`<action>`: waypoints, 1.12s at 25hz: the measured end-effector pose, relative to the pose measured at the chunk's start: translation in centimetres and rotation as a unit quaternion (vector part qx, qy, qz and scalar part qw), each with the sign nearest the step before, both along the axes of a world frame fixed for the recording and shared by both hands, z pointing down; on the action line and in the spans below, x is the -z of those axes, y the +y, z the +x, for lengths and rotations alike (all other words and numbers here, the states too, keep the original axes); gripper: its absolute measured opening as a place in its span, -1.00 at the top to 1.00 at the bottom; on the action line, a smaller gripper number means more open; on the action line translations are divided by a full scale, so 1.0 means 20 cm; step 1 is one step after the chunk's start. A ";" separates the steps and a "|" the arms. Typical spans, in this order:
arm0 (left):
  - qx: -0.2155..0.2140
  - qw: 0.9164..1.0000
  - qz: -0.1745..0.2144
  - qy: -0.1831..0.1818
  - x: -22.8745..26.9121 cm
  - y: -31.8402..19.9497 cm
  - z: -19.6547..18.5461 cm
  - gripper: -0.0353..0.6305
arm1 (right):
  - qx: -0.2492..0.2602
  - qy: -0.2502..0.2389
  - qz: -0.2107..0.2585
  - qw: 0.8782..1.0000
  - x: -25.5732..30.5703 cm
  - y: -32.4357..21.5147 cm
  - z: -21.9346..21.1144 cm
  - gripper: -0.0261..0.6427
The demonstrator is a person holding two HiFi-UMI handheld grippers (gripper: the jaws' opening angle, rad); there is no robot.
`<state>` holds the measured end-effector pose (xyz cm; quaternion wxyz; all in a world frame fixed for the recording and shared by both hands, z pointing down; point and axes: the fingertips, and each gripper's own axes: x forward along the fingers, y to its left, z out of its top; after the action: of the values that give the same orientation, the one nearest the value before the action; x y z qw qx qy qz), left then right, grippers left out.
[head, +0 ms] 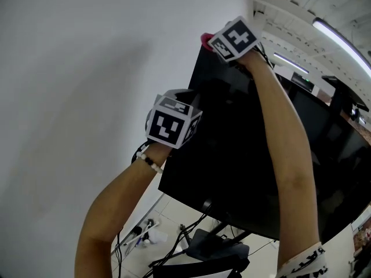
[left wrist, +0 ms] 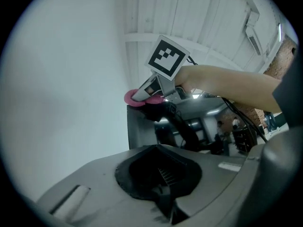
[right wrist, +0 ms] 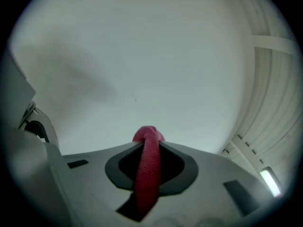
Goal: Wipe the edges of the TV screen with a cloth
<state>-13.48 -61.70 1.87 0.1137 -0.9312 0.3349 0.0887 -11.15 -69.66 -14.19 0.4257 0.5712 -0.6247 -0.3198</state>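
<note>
The right gripper [head: 213,42] is raised to the upper left corner of the large black flat TV screen [head: 243,143], its fingers clamped on a fold of pink fuzzy cloth [head: 205,39]. The right gripper view shows the cloth running as a narrow strip through the closed fingers and bunching out past their tips. That free end is what meets the frame, so the grip looks chosen to leave soft material ahead of the hard plastic. The cloth sits right at the corner, on or just over the top edge; exact contact cannot be told.

The left gripper [left wrist: 158,174] hangs lower, just beside the screen's left edge. Its fingers are drawn together with nothing between them. It appears to wait out of the way or to steady the panel, not to wipe.

For room, the plain white wall [head: 87,68] lies near behind the left edge, so a pass down that side probably leaves little space for the gripper body. The top edge runs away to the right under the long ceiling lights [head: 339,36] with open air above. The black stand and loose cables [head: 214,251] lie on the floor well below, a likely snag only at the bottom edge
</note>
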 end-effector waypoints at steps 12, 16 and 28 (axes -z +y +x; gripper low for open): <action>-0.019 0.999 -0.027 0.000 -0.07 -0.21 -0.13 0.89 | 0.002 0.074 -0.019 0.997 -0.08 -0.19 -0.26 0.73; -0.016 0.999 -0.040 0.001 -0.14 -0.19 -0.18 0.89 | -0.008 0.122 -0.033 0.992 -0.19 -0.12 -0.29 0.73; -0.009 0.996 -0.088 0.022 -0.39 -0.14 -0.29 0.89 | 0.005 0.168 -0.099 0.981 -0.64 -0.03 -0.33 0.73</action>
<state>-19.29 -64.43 9.62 0.0226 -0.9383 0.3356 0.0805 -17.67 -70.29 -1.31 0.5773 0.4616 -0.5755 -0.3500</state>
